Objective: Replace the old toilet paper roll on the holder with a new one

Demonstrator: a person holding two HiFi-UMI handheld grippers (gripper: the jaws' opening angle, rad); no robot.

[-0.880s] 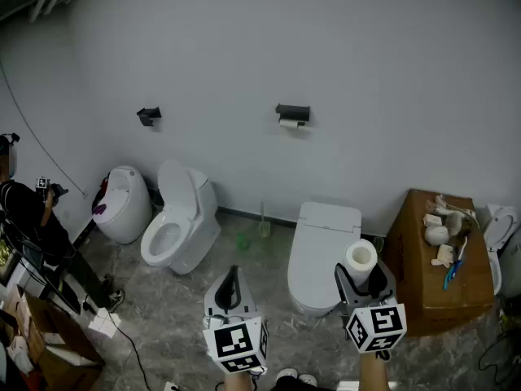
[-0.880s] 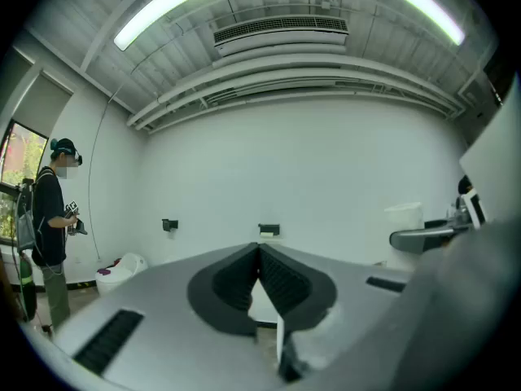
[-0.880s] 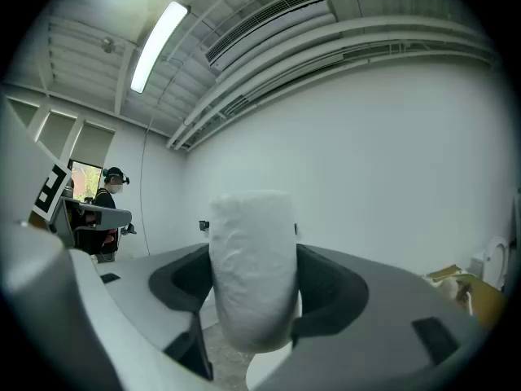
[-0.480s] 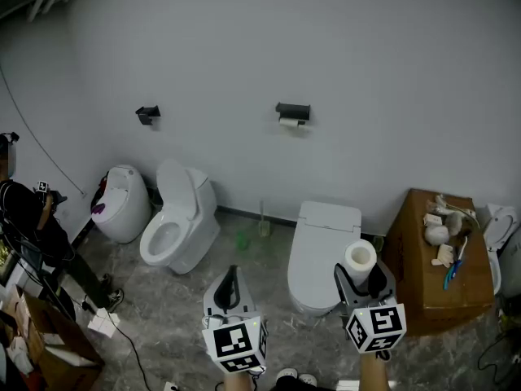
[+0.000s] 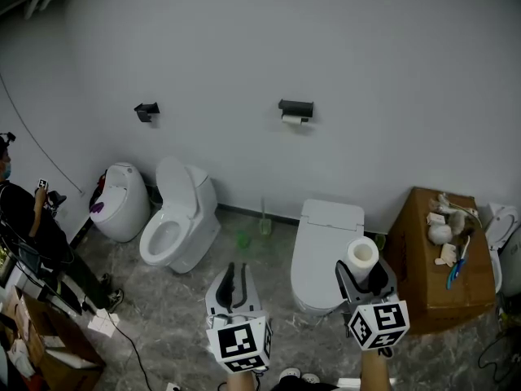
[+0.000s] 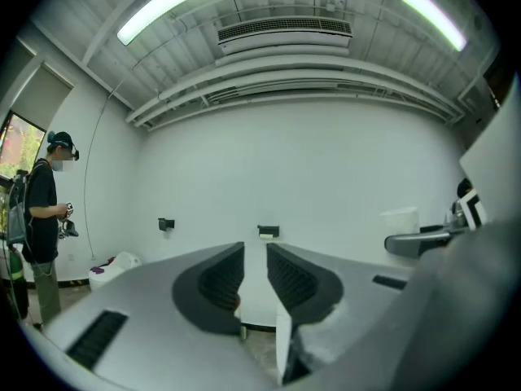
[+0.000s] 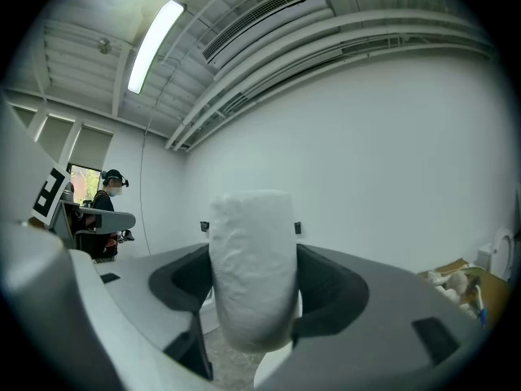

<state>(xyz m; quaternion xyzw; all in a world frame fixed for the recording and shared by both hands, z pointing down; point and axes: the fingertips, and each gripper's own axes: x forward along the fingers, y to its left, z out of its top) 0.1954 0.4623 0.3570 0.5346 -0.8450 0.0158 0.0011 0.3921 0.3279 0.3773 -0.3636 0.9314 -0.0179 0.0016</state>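
A black wall holder (image 5: pixel 295 107) carries the thin old roll (image 5: pixel 292 119), far ahead above the closed toilet. The left gripper view also shows that holder (image 6: pixel 268 231), straight ahead and small. My right gripper (image 5: pixel 361 274) is shut on the new white toilet paper roll (image 5: pixel 362 258), which stands upright between its pads. In the right gripper view the roll (image 7: pixel 252 267) fills the middle and hides most of the wall behind it. My left gripper (image 5: pixel 236 277) is level beside it, its jaws drawn to a narrow slit with nothing between them.
A second black holder (image 5: pixel 146 110) hangs further left on the wall. On the floor stand a closed white toilet (image 5: pixel 326 251), an open-lid toilet (image 5: pixel 175 226) and a round one (image 5: pixel 120 202). A cardboard box (image 5: pixel 431 292) with clutter is at the right. A person (image 5: pixel 28 218) stands at the left.
Both grippers keep their places and grips. The person at the left has shifted a little.
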